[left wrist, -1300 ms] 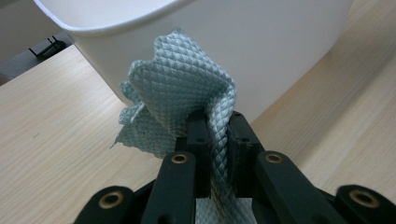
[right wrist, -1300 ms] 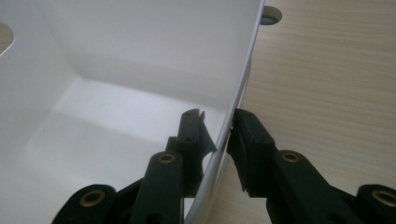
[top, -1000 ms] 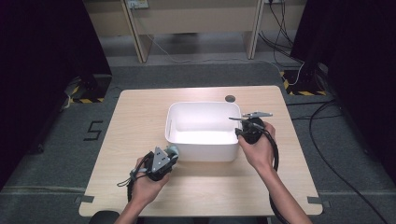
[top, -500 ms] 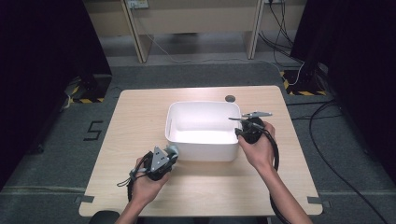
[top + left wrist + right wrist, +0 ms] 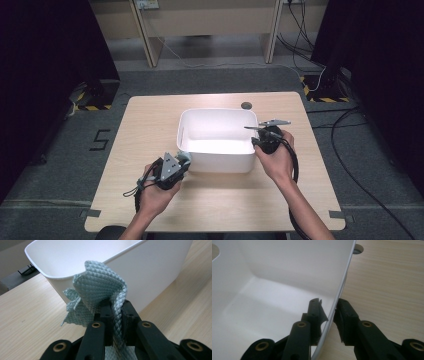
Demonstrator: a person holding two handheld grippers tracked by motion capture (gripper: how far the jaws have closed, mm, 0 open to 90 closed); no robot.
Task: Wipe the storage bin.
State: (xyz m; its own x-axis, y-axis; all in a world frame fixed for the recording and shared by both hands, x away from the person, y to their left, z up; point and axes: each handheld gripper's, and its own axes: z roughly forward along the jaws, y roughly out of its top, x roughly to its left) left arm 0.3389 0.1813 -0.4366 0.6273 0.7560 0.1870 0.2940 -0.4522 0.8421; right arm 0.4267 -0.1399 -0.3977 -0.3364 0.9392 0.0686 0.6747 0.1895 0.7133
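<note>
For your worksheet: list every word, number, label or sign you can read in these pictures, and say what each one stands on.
"5": a dark numeral on the grey floor, left of the table.
No readable text on the white tub, the blue-green cloth or either gripper.

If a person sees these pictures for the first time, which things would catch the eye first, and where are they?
First the white plastic tub, bright at the middle of the wooden table. Next the pale blue waffle-weave cloth, bunched and pinched in the left gripper just outside the tub's near left corner. Then the right gripper, its jaws astride the tub's right rim, one inside and one outside.
</note>
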